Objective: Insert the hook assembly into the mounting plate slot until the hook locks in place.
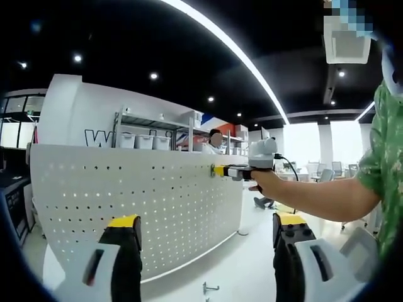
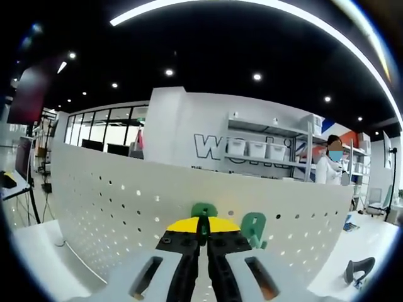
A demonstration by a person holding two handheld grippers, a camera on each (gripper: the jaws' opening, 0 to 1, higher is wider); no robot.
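Note:
A white perforated mounting plate [image 1: 126, 195] stands upright on the table. My left gripper [image 1: 208, 221] hangs open in front of it, with nothing between its yellow-tipped jaws. A person's hand holds my right gripper [image 1: 218, 170] at the plate's top right edge. In the right gripper view that gripper [image 2: 203, 228] is shut on a green hook [image 2: 203, 210], pressed against the mounting plate [image 2: 113, 201]. A second green hook [image 2: 254, 228] sits on the plate just to the right.
A small metal hook [image 1: 210, 289] lies on the white table [image 1: 239, 264] below the plate. A dark curved part [image 2: 358, 269] rests on the table at the right. Shelving with bins [image 2: 258, 151] and a person [image 2: 332, 168] stand behind.

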